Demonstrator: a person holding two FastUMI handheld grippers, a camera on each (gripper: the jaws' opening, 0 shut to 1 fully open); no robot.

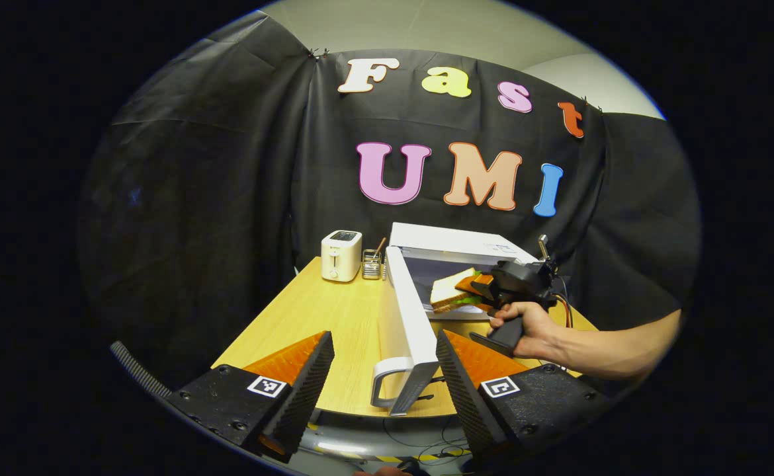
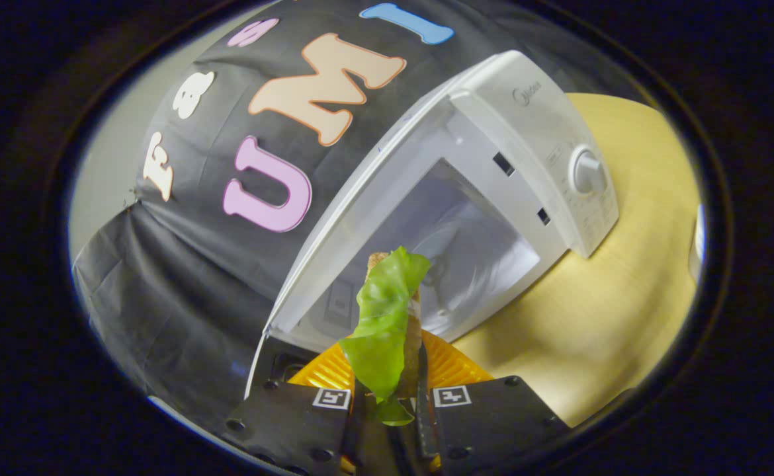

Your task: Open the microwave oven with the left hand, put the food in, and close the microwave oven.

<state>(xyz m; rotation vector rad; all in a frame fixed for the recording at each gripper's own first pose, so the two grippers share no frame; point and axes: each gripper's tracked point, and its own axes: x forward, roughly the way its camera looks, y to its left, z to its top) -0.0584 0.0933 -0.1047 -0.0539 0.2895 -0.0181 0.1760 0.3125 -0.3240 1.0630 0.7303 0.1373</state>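
We hold the sandwich [image 2: 387,317] clamped in the right gripper [image 2: 387,396] before the open microwave [image 2: 532,152]; our left gripper [image 1: 384,370] gapes empty by the door [image 1: 403,317], with a toaster [image 1: 341,256] at the desk's [image 1: 307,317] far edge.

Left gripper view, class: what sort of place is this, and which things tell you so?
Probably a staged kitchen corner in a recording booth: a wooden table holds an open microwave and a toaster, with black cloth hung behind.

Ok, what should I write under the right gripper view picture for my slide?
Right gripper carries a sandwich, lettuce hanging out, toward the open microwave oven on the wooden table.
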